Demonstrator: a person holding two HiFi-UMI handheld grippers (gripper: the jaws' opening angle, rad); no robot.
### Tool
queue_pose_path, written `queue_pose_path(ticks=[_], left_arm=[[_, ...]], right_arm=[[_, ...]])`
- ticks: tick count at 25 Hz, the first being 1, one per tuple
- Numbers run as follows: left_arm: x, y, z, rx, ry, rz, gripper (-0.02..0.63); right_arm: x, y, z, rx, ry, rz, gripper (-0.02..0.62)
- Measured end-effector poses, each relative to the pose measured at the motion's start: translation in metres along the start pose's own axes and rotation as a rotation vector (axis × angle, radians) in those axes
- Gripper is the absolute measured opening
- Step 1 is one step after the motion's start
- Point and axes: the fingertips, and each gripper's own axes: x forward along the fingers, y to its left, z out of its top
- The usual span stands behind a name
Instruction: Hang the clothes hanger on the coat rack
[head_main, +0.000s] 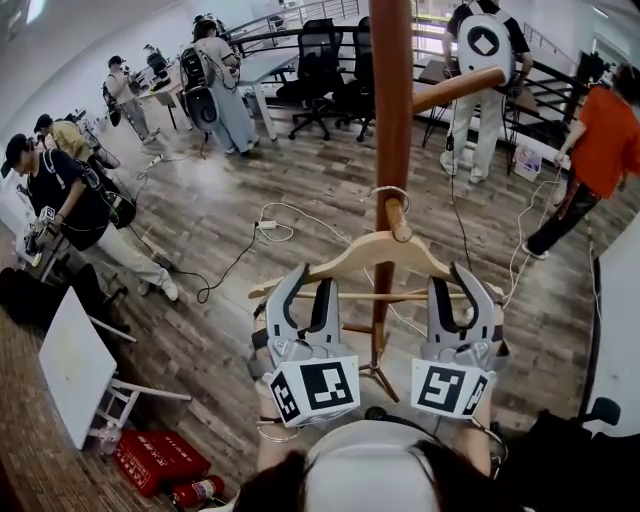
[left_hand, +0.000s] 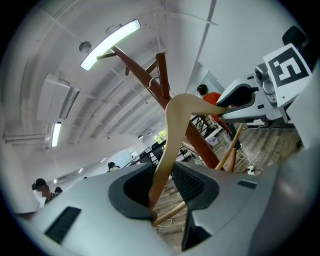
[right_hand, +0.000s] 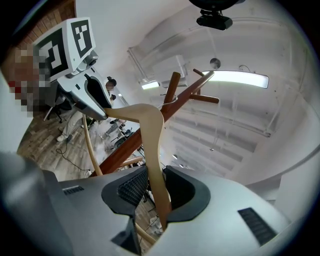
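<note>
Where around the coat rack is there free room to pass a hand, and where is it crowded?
Free: the bare long upper peg right of the pole. Crowded: the short peg by the hook of the hanger, and between left gripper and right gripper, whose jaws grip the hanger.

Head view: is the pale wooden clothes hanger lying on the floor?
No, the pale wooden hanger is up at the brown wooden rack.
</note>
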Motion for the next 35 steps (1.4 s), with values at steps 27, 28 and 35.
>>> queue_pose_path(ticks=[27,28,35], left_arm=[[0.015,-0.017,-0.017,-0.012,0.061,-0.036,0.137],[0.015,-0.016,-0.015,-0.017,0.060,-0.033,0.137],[0.016,-0.016,-0.019,-0.020,0.044,-0.024,0.141]], right_arm=[[0.013,0.011,-0.025,0.024,0.031,0.046,0.124],[0.013,0.011,-0.024,0.027,0.029,0.045,0.124],[0.013,0.013,-0.024,0.039,0.030,0.033,0.126]])
